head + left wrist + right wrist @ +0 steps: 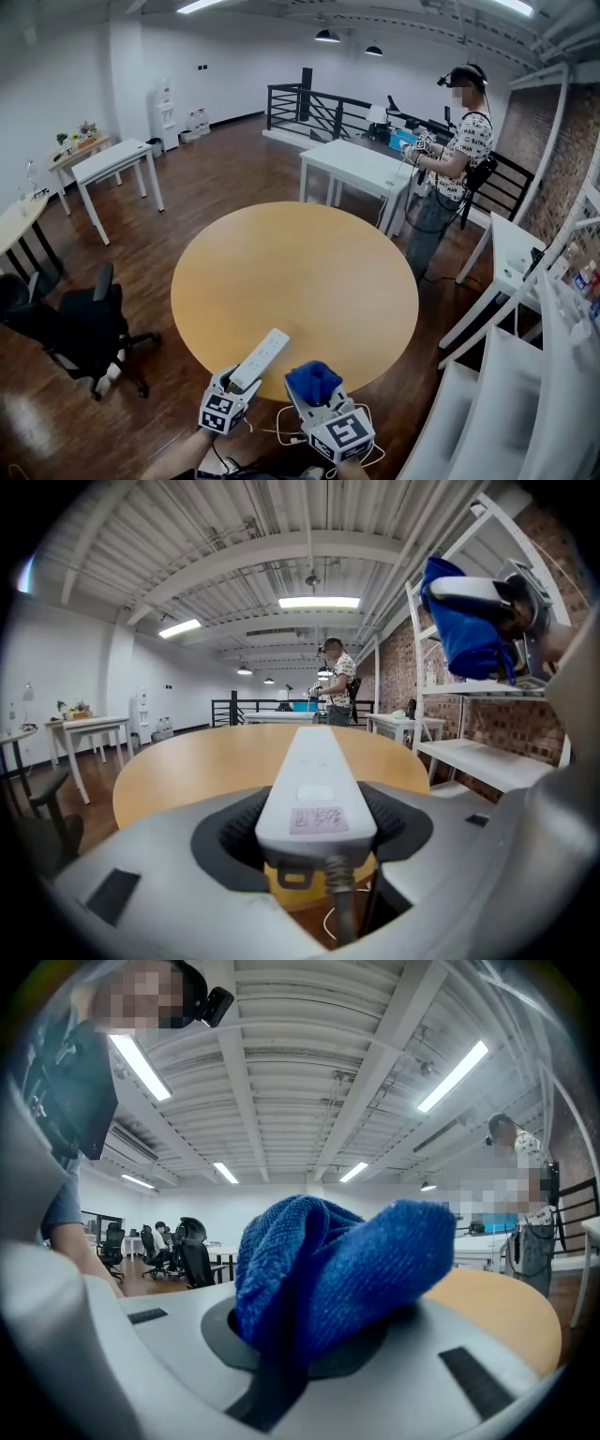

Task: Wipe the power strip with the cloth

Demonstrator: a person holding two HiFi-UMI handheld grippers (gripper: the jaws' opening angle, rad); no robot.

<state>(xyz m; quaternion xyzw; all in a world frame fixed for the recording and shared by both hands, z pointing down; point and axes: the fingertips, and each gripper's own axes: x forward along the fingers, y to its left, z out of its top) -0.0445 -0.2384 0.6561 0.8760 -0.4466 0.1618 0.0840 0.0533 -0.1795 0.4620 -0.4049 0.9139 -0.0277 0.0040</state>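
Left gripper (pixel 242 378) apparently grips power strip (pixel 314 766); cord (pixel 342 913) cut off below.

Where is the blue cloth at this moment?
Head view, bottom centre: the blue cloth is clamped in the right gripper, just right of the power strip.

Head cam: high at the near rim, steeply down over round table (pixel 300 272). Left gripper cam: low, close along power strip (pixel 314 780), facing standing person (pixel 336 684) across table. Right gripper cam: tilted toward ceiling (pixel 309 1082), cloth (pixel 328 1269) close-up. All share the tabletop.
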